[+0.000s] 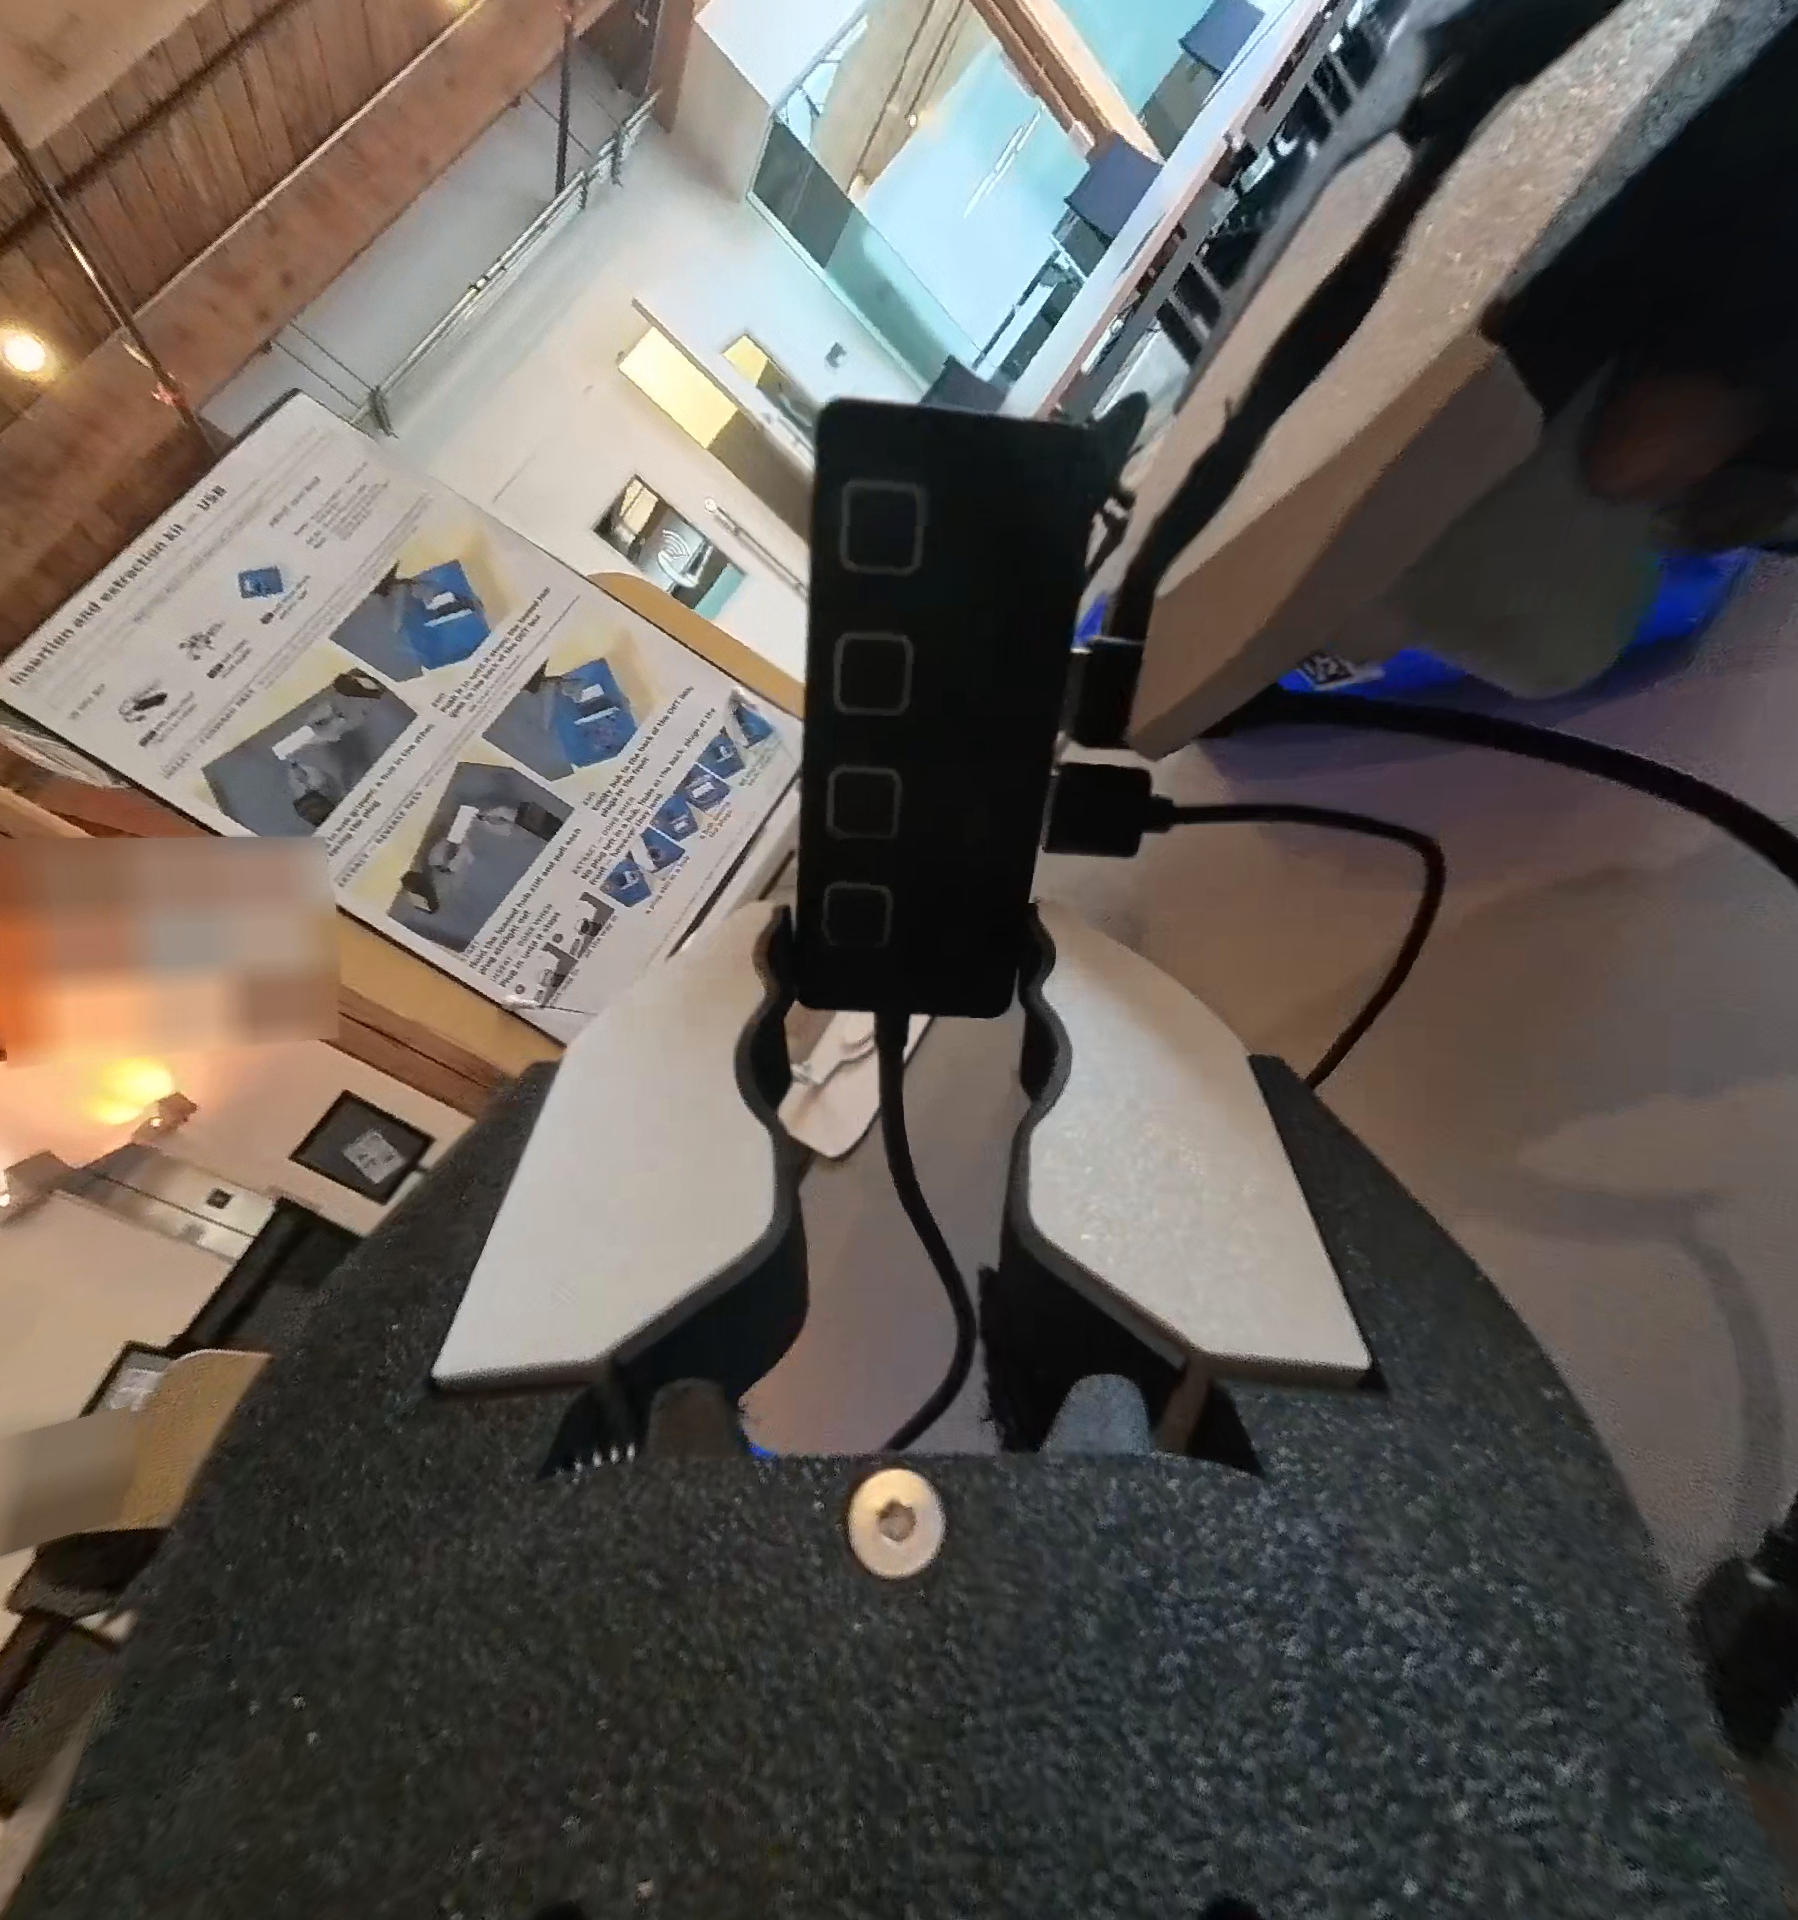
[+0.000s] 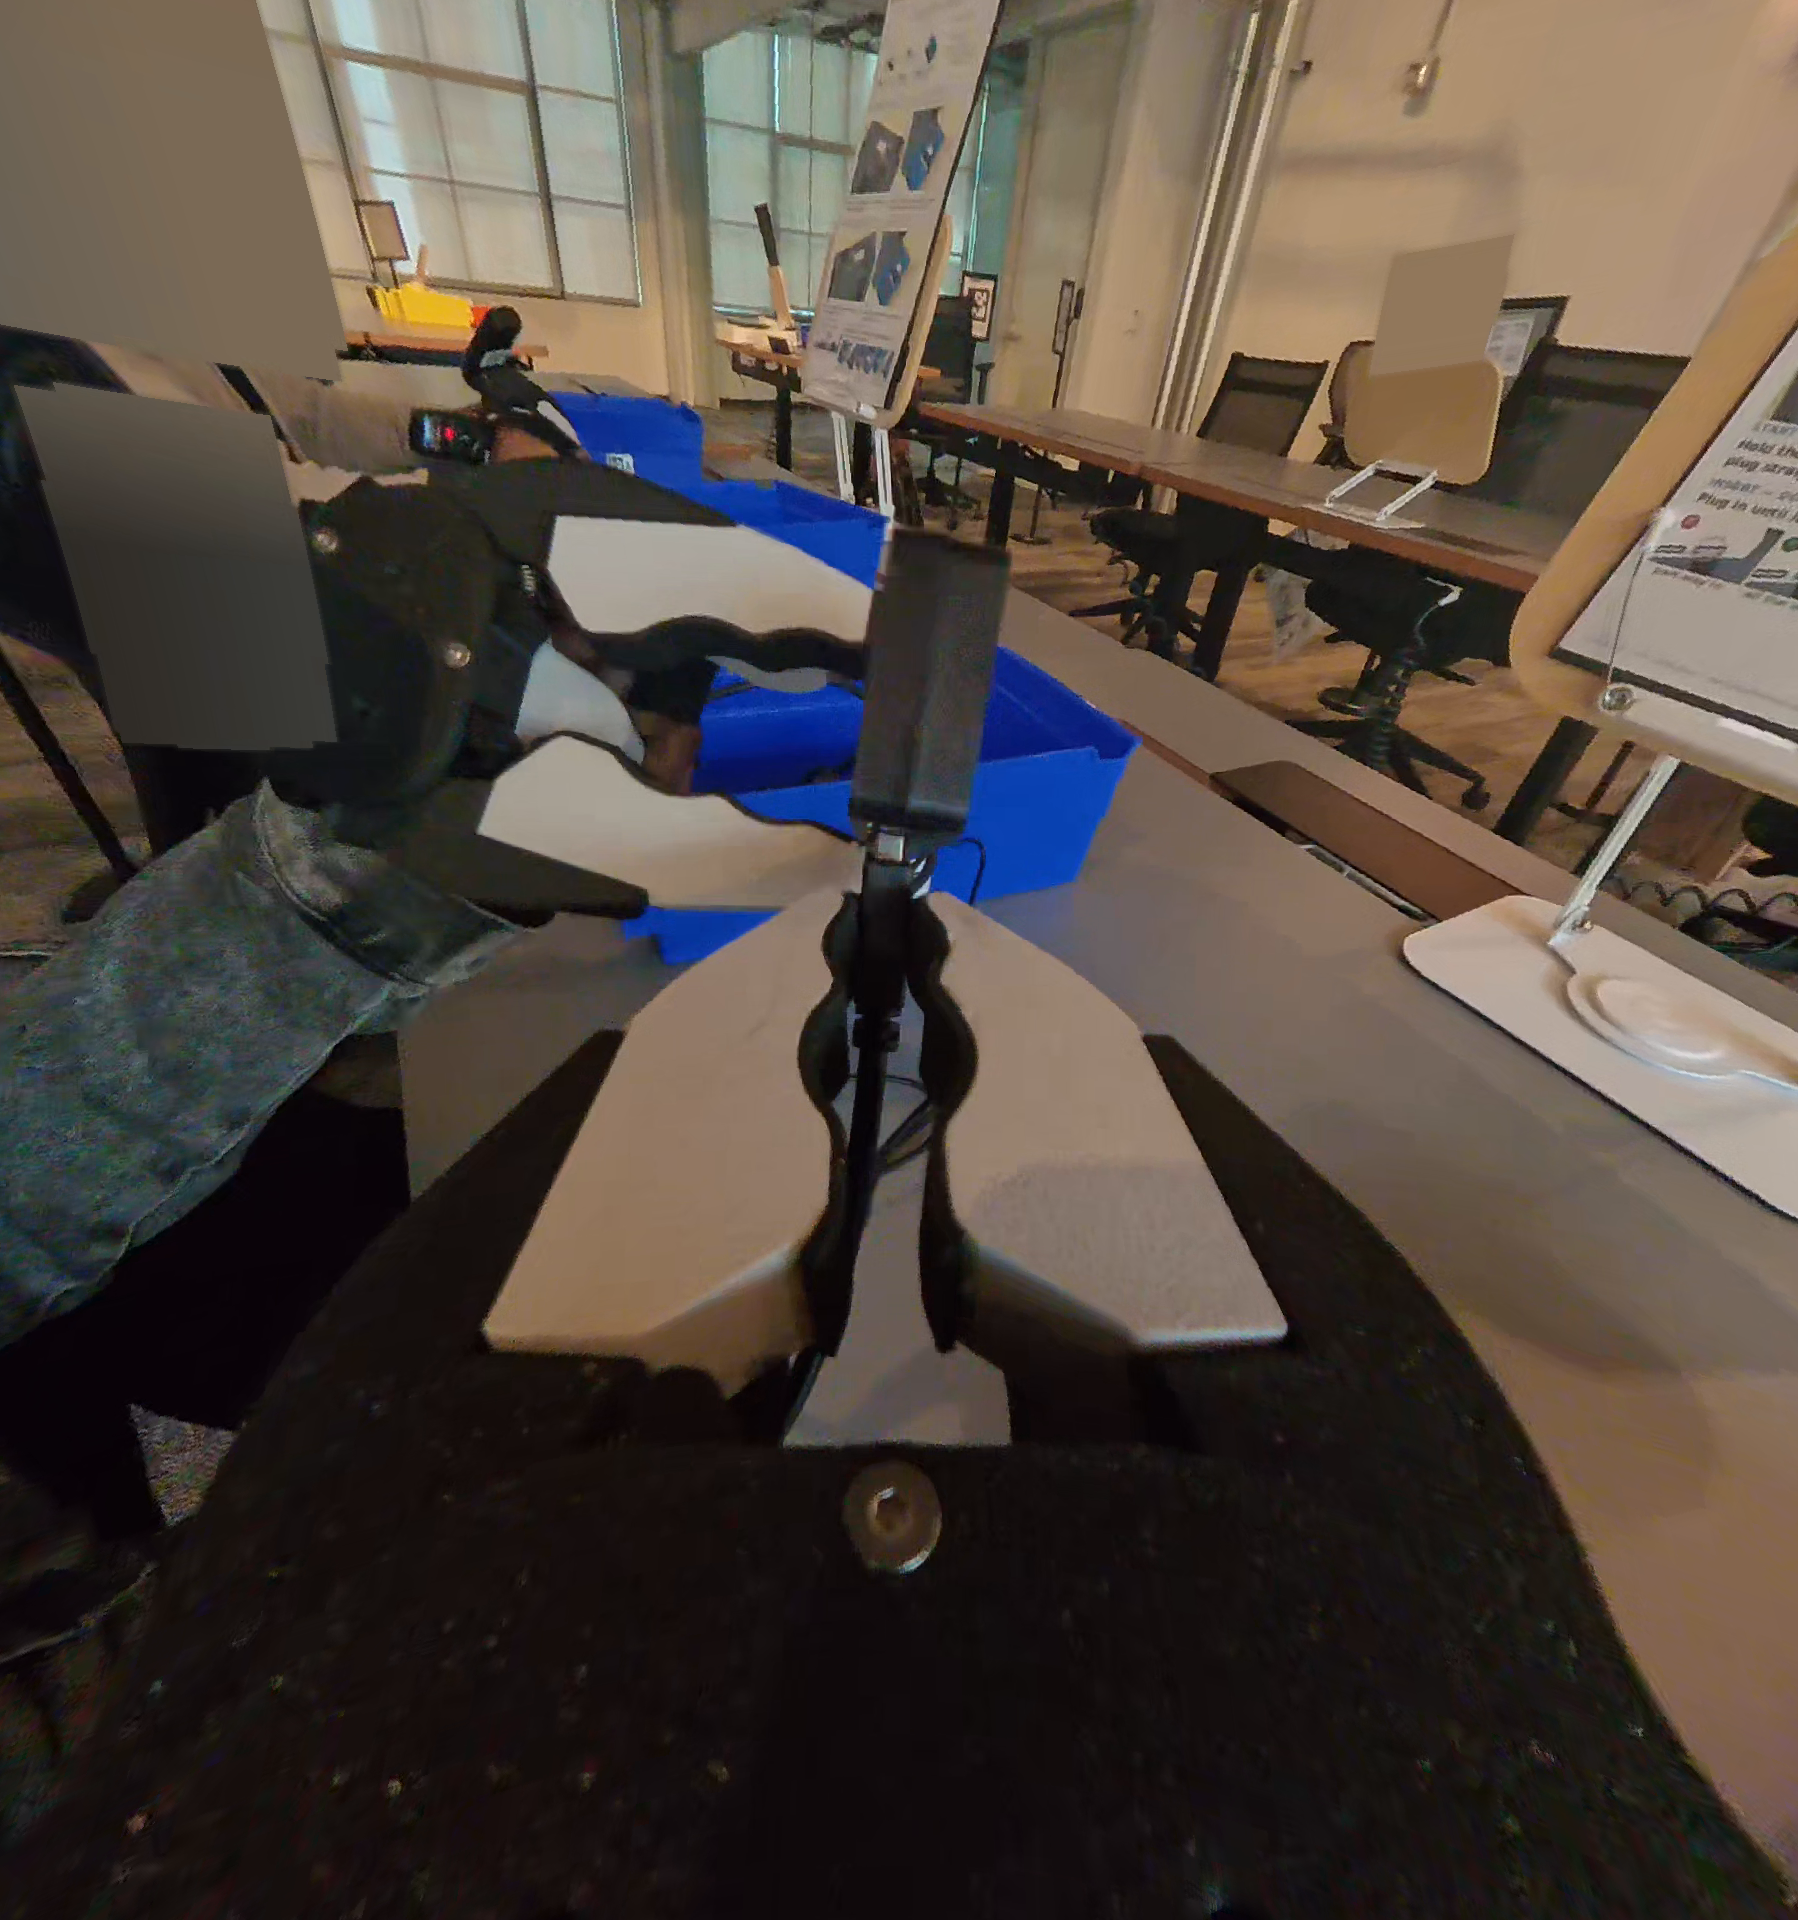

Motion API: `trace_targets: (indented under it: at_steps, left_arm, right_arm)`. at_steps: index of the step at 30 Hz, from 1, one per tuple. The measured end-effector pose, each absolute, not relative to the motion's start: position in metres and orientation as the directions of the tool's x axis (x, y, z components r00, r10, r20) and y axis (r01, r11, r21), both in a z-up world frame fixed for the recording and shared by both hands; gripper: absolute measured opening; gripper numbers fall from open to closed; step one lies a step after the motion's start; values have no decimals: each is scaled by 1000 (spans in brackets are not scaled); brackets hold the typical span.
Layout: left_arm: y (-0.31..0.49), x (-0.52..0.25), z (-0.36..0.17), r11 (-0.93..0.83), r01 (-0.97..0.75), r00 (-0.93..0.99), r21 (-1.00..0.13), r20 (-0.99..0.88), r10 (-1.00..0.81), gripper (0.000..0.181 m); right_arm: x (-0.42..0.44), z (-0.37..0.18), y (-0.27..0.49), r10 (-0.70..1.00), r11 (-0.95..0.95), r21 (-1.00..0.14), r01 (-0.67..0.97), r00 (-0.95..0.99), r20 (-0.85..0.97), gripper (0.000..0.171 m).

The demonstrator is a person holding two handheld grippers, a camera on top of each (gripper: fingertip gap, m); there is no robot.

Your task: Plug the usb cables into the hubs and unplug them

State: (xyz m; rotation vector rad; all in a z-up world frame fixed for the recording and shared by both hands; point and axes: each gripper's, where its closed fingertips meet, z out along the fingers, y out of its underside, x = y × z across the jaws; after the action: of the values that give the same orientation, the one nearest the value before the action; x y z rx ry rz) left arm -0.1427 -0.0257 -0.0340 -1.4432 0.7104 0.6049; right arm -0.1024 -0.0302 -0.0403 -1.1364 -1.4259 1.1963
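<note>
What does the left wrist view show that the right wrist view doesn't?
Only the left wrist view: the hub's four square buttons and a second plug seated below the one being handled. Only the right wrist view: the blue bin behind, the sign stand. Both: the left gripper clamping the hub, the right gripper closed on a plug at its side.

Blue bins point(image 2: 1030, 790), instruction boards point(image 1: 438, 717)

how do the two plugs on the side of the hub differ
The upper plug sits between the right gripper's fingers; the lower plug is free, touched by nothing. The upper plug is partly hidden by a finger; the lower plug shows whole, its cable looping away. Both are black and meet the same side of the hub held by the left gripper.
</note>
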Motion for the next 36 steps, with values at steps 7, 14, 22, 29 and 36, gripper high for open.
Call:
trace_targets:
  at_steps: [7, 14, 22, 29, 36]
  left_arm:
    - [-24, -136, -31, 78, -721, 687, -689, -725, -54, 43]
    - [-18, -132, -21, 106, -678, 733, -727, -680, 23, 33]
    - [-8, -129, -44, 63, -731, 676, -679, -734, -68, 29]
    - [-6, -132, -50, -19, -931, 364, -364, -931, 18, 71]
    - [-5, -134, -49, -53, -925, 373, -376, -926, 65, 44]
  right_arm:
    - [-93, -44, -28, 986, 80, -992, 93, -155, 65, 8]
    - [-88, -41, -21, 988, -17, -999, 43, -155, -23, 8]
    - [-84, -56, -12, 990, -5, -996, 90, -141, -18, 7]
    - [-88, -58, -17, 989, 44, -991, 123, -144, 26, 7]
    - [-88, -62, -24, 988, 67, -988, 138, -150, 46, 8]
